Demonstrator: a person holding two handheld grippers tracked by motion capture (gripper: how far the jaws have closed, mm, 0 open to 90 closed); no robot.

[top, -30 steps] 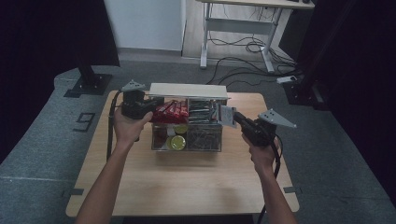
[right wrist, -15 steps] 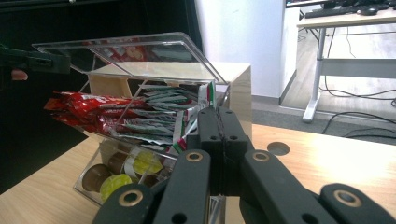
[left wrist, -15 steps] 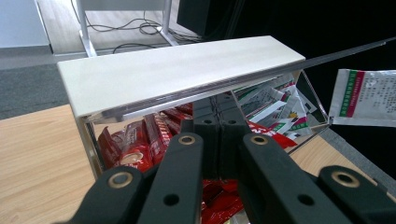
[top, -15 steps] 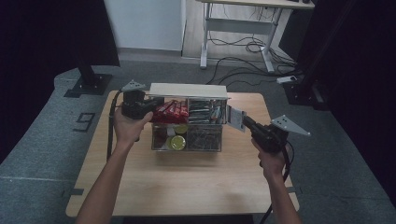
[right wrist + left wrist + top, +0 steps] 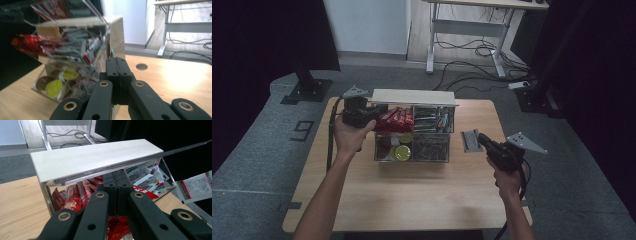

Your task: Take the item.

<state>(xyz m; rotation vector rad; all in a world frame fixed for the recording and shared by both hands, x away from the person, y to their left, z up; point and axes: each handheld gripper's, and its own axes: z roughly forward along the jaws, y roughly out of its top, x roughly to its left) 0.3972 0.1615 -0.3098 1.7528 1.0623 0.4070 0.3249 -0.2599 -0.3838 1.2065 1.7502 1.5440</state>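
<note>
Right hand-held gripper [image 5: 476,141] jaws together, clamped on small packet [image 5: 470,140], held just off right side of clear box [image 5: 414,131], above table [image 5: 422,195]. Looks like packet just pulled out, so carry-away step. Left hand-held gripper [image 5: 379,111] jaws pinched together at box's left edge under raised lid [image 5: 413,97], steadying it by the look of it. Red packets [image 5: 394,118] and yellow rounds [image 5: 401,152] inside. Next up, my guess: pick bare table spot, lower packet, let go without bumping box.
</note>
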